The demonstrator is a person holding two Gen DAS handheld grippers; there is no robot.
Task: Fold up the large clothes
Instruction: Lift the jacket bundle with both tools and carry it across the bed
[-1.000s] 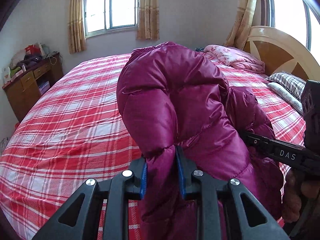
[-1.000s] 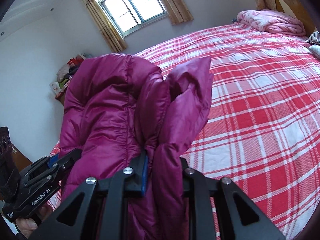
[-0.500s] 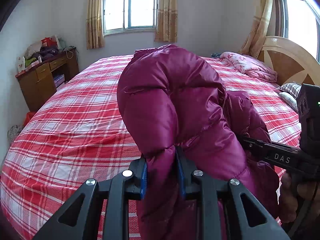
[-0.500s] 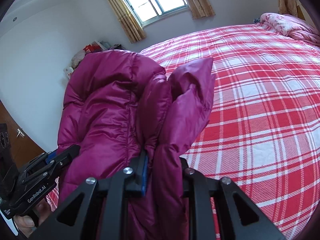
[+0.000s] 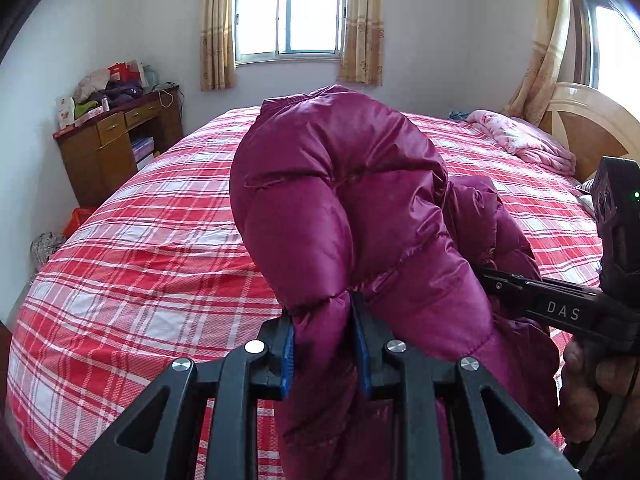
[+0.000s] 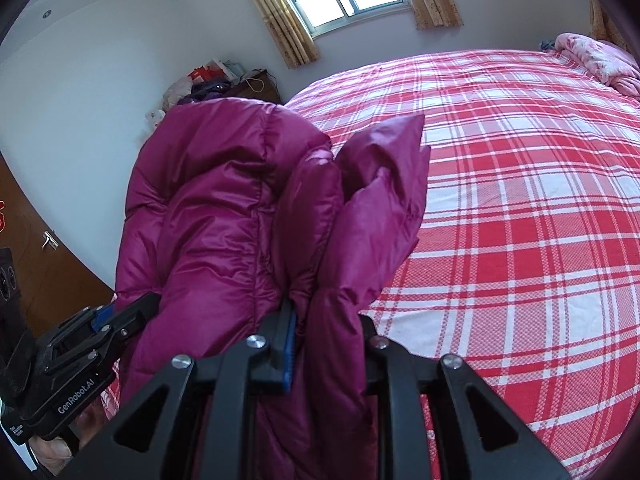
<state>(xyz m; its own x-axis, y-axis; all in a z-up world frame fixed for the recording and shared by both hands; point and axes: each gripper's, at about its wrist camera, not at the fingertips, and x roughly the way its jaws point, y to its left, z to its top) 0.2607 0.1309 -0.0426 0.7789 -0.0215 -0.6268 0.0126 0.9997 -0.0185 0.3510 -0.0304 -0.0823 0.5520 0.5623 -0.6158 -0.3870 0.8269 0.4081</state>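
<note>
A magenta puffer jacket (image 5: 344,208) hangs bunched in the air above the bed, held by both grippers. In the left wrist view my left gripper (image 5: 323,332) is shut on a thick fold of its padded fabric, blue pads pressing from both sides. My right gripper (image 5: 496,284) enters from the right there, its tip buried in the jacket. In the right wrist view the right gripper (image 6: 326,332) is shut on another fold of the jacket (image 6: 248,216), and the left gripper (image 6: 132,316) shows at lower left, clamped into the same garment. The jacket's lower part is hidden below the frames.
A bed with a red and white plaid cover (image 5: 152,240) (image 6: 520,200) lies beneath. A pink quilt (image 5: 520,140) sits by the wooden headboard (image 5: 592,132). A cluttered wooden desk (image 5: 116,140) stands by the left wall, and a curtained window (image 5: 288,12) lies beyond the bed.
Both grippers have swung sideways together with the jacket, so the window and desk have shifted right in both views. The grips on the jacket are unchanged.
</note>
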